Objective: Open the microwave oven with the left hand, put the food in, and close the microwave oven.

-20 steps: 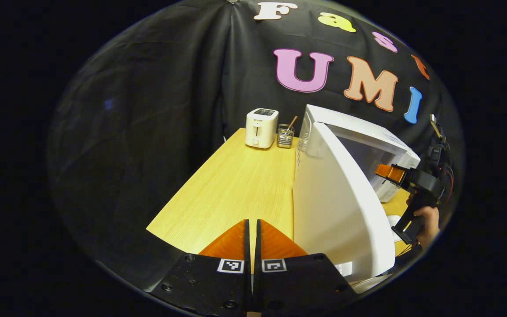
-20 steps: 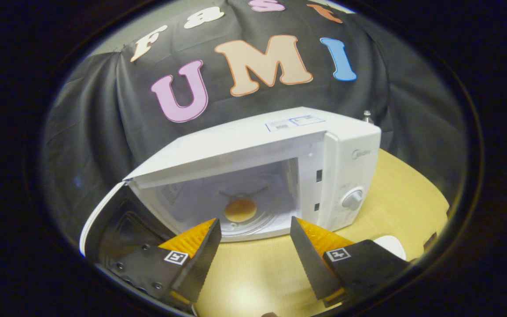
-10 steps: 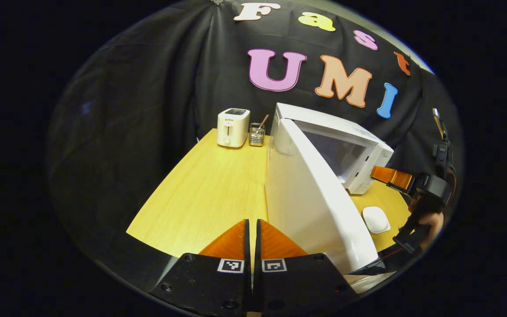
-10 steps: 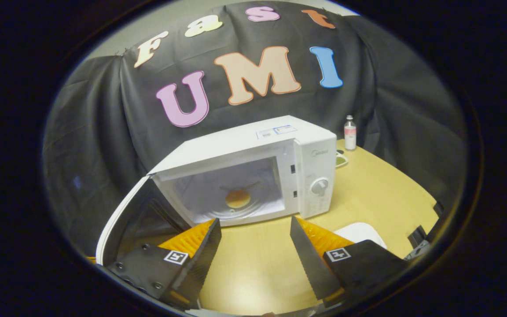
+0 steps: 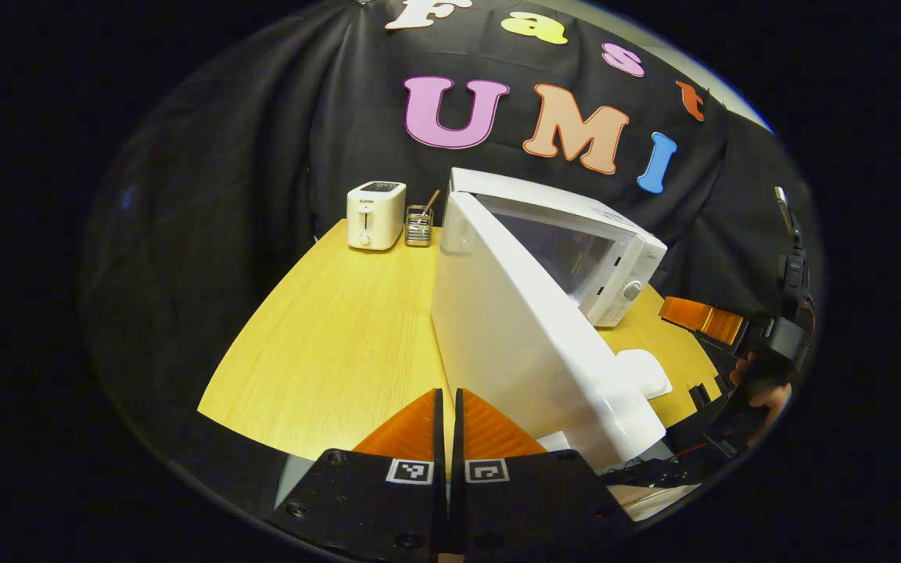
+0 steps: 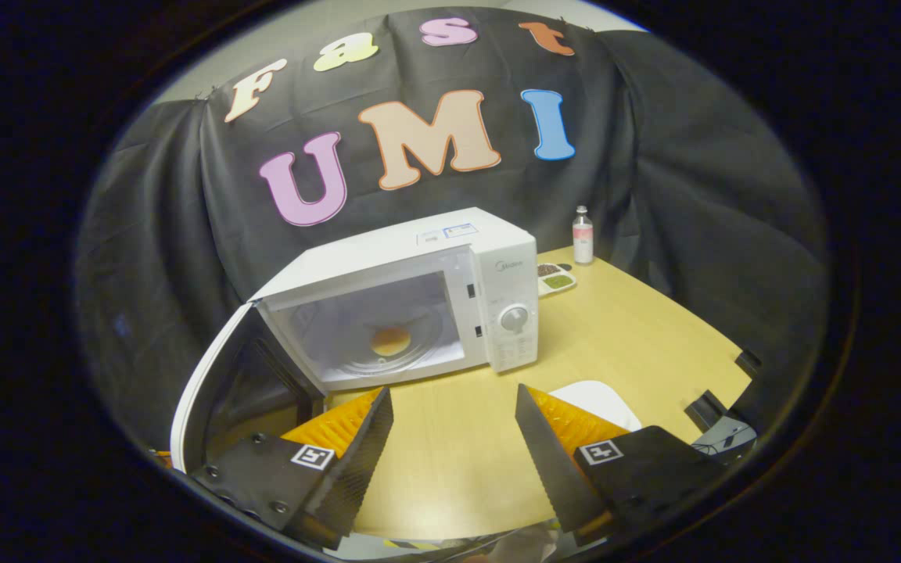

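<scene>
Left gripper [image 5: 448, 407]: it is sitting low at the near edge of the table, its two fingers pressed together with nothing between them, clenched on air just beside the outer face of the open door.
Right gripper [image 6: 454, 426]: its fingers are standing wide apart, released and carrying nothing, hovering over bare tabletop in front of the microwave; in the left gripper view it is showing at the far right [image 5: 701, 319] with a hand [image 5: 767, 391] wrapped round its handle.
Microwave oven [image 6: 427, 258]: white, sitting toward the back of the table, its cavity facing the right gripper, control knob on its right panel.
Door [image 5: 521, 352]: it is hanging wide open, hinged on the left of the cavity, its white outer face running past the left gripper and its dark inner side showing in the right gripper view [image 6: 243, 383].
Food [image 6: 390, 341]: a round golden piece is lying on the glass turntable inside the open cavity.
Table [image 5: 325, 344]: light wood.
White plate [image 6: 595, 400]: it is lying on the table in front of the microwave, just past the right gripper's fingers.
Toaster [image 5: 375, 215]: white, standing at the far left corner, a small wire holder [image 5: 418, 227] just beside it.
Bottle [image 6: 582, 235]: standing upright at the back right, a small dish [image 6: 556, 278] near it.
</scene>
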A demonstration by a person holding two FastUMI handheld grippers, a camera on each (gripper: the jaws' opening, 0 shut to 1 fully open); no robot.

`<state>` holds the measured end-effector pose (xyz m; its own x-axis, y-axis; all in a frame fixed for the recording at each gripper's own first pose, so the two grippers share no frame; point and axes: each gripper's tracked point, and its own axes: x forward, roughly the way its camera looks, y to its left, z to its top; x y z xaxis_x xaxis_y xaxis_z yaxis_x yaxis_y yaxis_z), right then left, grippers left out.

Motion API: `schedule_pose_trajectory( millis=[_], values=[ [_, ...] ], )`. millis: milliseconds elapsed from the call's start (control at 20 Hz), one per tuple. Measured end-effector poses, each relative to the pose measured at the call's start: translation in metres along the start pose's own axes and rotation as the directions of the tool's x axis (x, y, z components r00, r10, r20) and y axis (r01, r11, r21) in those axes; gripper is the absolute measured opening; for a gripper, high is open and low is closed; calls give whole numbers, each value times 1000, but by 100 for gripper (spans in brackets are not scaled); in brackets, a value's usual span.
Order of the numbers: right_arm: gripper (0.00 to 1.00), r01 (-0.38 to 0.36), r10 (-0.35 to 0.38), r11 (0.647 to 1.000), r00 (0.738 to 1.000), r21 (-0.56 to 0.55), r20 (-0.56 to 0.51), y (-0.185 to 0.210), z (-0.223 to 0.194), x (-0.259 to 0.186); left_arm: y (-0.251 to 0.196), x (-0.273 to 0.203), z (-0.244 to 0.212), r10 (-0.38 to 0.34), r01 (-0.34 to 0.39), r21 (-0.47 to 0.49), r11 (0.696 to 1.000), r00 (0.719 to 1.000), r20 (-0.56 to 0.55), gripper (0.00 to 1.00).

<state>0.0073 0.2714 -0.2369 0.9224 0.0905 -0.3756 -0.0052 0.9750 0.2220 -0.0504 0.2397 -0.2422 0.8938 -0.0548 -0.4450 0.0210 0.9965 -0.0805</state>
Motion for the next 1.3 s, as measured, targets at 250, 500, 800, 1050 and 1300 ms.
schedule_pose_trajectory(
  millis=[250, 500, 800, 1050, 1300],
  values=[
    [97, 5, -5, 1000, 1000, -1, -7, -33, 2, -6, -46, 15, 8, -35, 35, 32, 999, 999, 4, 1],
    [97, 10, -10, 1000, 1000, 3, -7, -81, 20, -1, -99, 27, 15, -49, 48, 76, 996, 999, 19, 1],
    [92, 2, -2, 1000, 1000, 3, 9, -133, 45, 15, -159, 53, 25, -81, 77, 85, 993, 996, 41, 1],
    [92, 4, -6, 999, 998, 36, 57, -174, 77, 29, -194, 86, 47, -73, 67, 84, 994, 994, 81, 1],
    [97, 26, -29, 999, 995, 38, 100, -204, 101, 38, -230, 117, 67, -89, 80, 88, 993, 991, 100, 0]
  ],
)
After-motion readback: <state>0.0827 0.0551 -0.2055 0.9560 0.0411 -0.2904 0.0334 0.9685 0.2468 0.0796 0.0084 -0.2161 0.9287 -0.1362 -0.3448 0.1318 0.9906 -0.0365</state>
